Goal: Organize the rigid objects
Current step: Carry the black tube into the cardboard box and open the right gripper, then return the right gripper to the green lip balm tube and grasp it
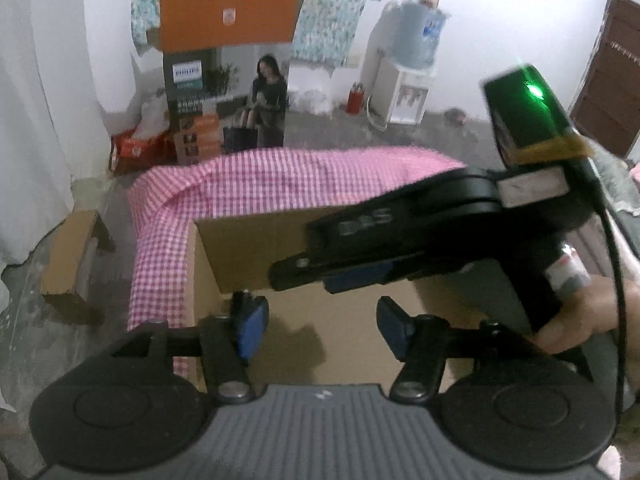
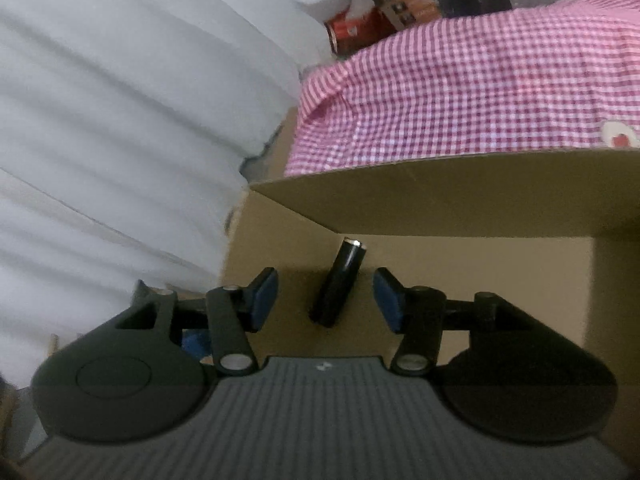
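An open cardboard box (image 2: 440, 208) (image 1: 240, 256) stands on a pink checked cloth (image 2: 460, 80). A black cylinder with a metal end (image 2: 339, 282) lies on the box floor in the right wrist view. My right gripper (image 2: 326, 300) is open above it, blue pads apart on either side, not touching it. My left gripper (image 1: 318, 326) is open and empty over the box floor. In the left wrist view the right gripper (image 1: 420, 244) reaches in from the right, held by a hand (image 1: 588, 316); the cylinder is hidden there.
White curtain (image 2: 120, 120) hangs to the left of the box. A loose cardboard flap (image 1: 72, 264) lies on the floor at left. Stacked printed boxes (image 1: 208, 92) and a water dispenser (image 1: 408, 68) stand by the far wall. A red can (image 2: 352, 32) lies beyond the cloth.
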Available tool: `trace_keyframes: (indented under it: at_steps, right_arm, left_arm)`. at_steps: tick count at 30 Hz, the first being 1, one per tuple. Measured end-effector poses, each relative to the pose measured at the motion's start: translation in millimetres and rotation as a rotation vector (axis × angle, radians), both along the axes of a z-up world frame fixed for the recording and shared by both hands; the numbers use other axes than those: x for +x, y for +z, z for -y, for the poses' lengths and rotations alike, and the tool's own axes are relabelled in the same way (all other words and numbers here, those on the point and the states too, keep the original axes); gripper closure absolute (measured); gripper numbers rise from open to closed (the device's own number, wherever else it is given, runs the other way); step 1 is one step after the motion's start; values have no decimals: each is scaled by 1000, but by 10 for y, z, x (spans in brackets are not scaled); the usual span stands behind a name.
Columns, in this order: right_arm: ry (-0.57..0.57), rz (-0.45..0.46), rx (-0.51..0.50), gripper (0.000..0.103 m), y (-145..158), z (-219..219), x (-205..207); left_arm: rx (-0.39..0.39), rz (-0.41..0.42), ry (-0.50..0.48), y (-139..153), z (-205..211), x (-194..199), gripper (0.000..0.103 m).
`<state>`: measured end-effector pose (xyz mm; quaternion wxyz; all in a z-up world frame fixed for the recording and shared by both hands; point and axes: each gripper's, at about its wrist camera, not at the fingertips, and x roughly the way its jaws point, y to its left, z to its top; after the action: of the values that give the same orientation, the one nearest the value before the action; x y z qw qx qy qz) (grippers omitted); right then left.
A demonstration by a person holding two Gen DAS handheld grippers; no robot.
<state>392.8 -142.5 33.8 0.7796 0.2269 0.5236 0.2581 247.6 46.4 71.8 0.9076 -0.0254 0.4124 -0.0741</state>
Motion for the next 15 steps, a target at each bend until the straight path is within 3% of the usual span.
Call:
trace_keyframes:
  at_steps: [6,12,15]
  right_arm:
    - [-48,113,41,51,522,461,-629]
    - [-86,272,71,51,981,1017,-1672]
    - [-113,331,66,50,1021,1277,-2257]
  left_arm:
    - [-12,96,-28,344,56,-434,35]
    - [-8,179,-87,557,202,-1016,25]
    - [-6,199,-126,530,340,-1303,21]
